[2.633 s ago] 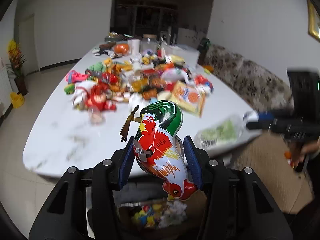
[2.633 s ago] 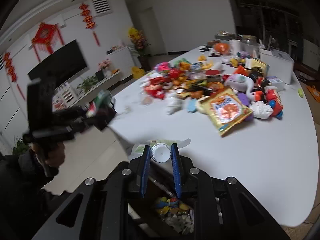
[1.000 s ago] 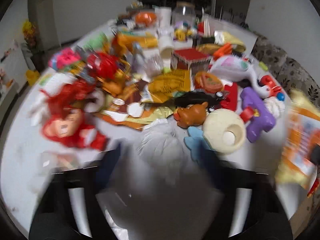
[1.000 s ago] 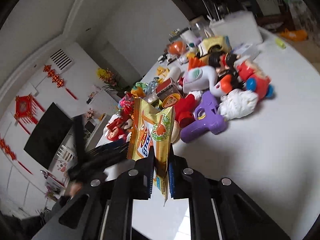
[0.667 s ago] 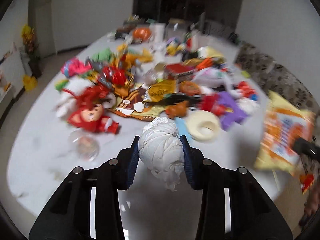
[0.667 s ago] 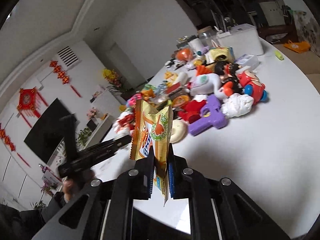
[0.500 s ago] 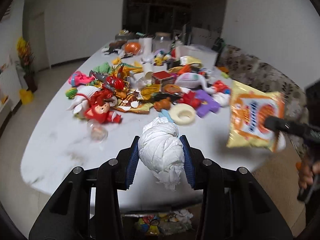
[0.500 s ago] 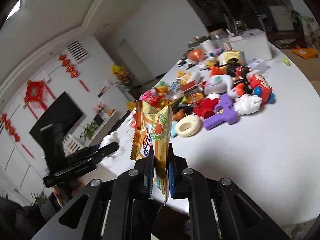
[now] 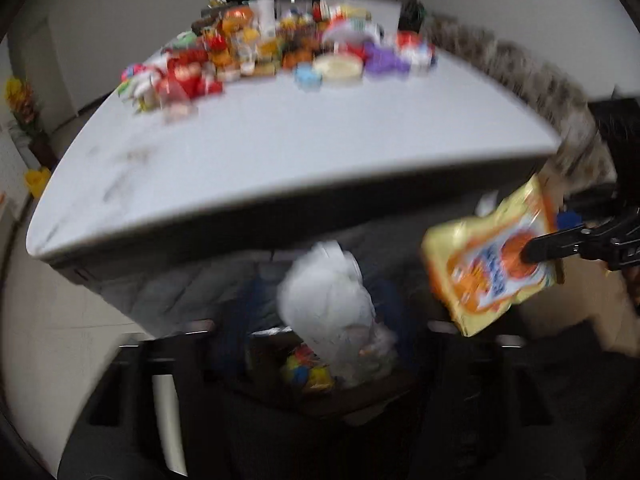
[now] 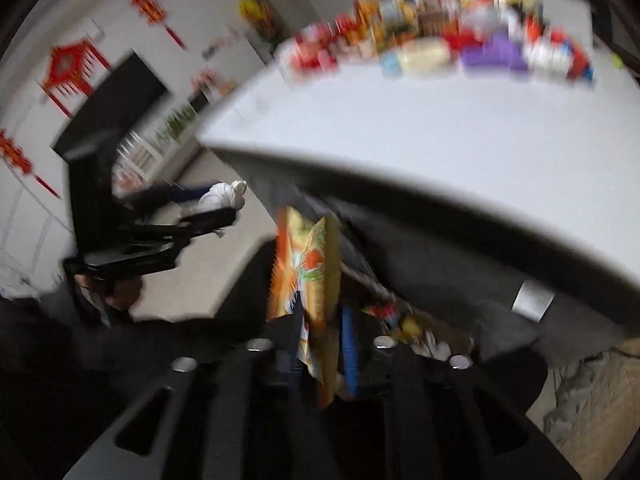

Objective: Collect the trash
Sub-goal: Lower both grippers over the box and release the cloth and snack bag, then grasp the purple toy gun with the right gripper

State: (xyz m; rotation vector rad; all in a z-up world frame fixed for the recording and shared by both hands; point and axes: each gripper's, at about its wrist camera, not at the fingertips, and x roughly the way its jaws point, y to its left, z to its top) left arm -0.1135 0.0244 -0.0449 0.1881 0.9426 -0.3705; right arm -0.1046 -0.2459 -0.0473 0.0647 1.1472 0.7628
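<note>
blurred table clutter [image 9: 280, 52], bin contents [image 9: 308, 372] perhaps wrappers

The right gripper [image 10: 320, 356], its jaws opening, has an orange-yellow snack bag [image 10: 306, 276] hanging between its 2 fingers below the white table's edge [image 10: 400, 184]. To the left, the other gripper [image 10: 208, 216] carries a white tissue wad [image 10: 222, 196]. Blurred toys [image 10: 440, 40] crowd the tabletop.

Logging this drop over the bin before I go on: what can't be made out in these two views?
- Left wrist: left hand-held gripper fingers smeared by motion blur; contact with the white paper wad unclear.
- Right wrist: snack bag lower end hidden between the right hand-held gripper fingers.
- Both views: bin contents blurred, partly covered.
</note>
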